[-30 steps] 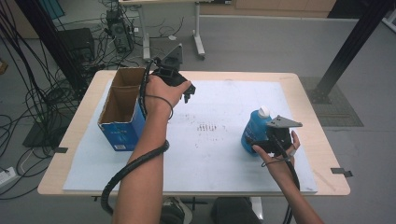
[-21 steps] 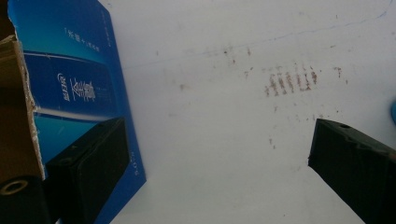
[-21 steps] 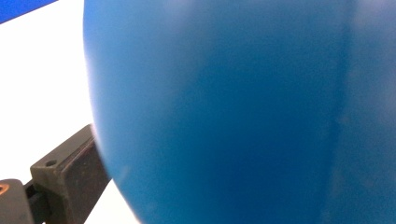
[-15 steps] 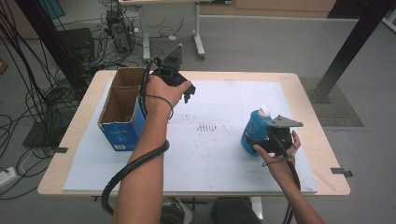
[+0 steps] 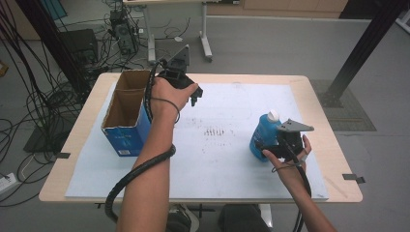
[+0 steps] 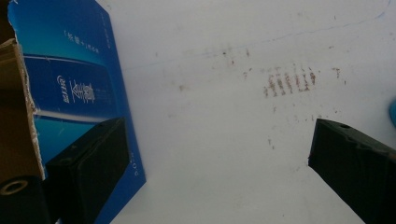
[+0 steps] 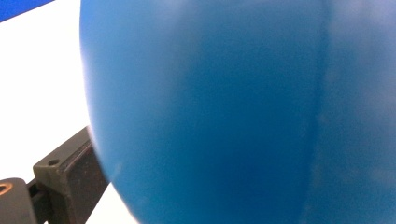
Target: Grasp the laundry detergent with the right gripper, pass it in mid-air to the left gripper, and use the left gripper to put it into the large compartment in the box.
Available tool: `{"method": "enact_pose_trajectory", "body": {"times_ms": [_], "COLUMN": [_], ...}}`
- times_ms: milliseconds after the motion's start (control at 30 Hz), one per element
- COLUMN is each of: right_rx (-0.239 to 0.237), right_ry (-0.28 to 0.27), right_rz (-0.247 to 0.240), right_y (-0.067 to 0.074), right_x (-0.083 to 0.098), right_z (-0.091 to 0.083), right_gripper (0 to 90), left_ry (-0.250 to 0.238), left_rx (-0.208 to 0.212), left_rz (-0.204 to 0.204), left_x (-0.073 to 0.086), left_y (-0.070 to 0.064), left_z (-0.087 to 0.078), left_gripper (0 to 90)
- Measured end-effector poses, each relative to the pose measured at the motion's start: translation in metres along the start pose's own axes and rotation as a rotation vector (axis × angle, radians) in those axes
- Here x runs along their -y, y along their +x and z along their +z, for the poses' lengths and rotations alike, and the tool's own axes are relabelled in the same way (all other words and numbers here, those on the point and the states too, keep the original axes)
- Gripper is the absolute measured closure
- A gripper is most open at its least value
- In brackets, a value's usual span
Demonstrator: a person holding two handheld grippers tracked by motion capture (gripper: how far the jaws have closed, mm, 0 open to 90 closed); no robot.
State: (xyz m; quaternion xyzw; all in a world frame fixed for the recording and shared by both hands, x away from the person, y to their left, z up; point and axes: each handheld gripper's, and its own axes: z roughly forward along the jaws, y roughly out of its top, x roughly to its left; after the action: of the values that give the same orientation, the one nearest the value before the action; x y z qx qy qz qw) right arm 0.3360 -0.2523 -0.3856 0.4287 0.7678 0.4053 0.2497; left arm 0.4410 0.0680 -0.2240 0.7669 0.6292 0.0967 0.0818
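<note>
Holding steady — your right gripper (image 5: pixel 275 145) stays clamped on the blue bottle (image 5: pixel 263 134); left gripper (image 5: pixel 186 92) hovers wide open, empty, beside the box (image 5: pixel 126 133) — nothing's moved.

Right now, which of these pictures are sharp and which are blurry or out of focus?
High view: evenly lit, fairly sharp. Left gripper view: the blue box print and table marks readable, the near fingers soft. Right gripper view: the blue bottle so close it blurs into featureless colour.
</note>
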Motion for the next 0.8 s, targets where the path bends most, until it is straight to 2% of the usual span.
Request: {"method": "enact_pose_trajectory", "body": {"times_ms": [167, 800], "right_rx": [0.003, -0.002], "right_ry": [-0.001, 0.000], "right_rz": [-0.002, -0.002], "right_y": [0.0002, 0.0002], "right_x": [-0.0003, -0.0011], "right_z": [-0.0002, -0.0005], "right_gripper": [2.2, 2.5], "left_ry": [0.001, -0.002], "left_rx": [-0.002, -0.007], "left_rz": [0.009, 0.003], "left_x": [0.0005, 0.0009], "left_y": [0.0002, 0.0009], "left_z": [0.0006, -0.0009], "left_gripper": [5.6, 5.7]}}
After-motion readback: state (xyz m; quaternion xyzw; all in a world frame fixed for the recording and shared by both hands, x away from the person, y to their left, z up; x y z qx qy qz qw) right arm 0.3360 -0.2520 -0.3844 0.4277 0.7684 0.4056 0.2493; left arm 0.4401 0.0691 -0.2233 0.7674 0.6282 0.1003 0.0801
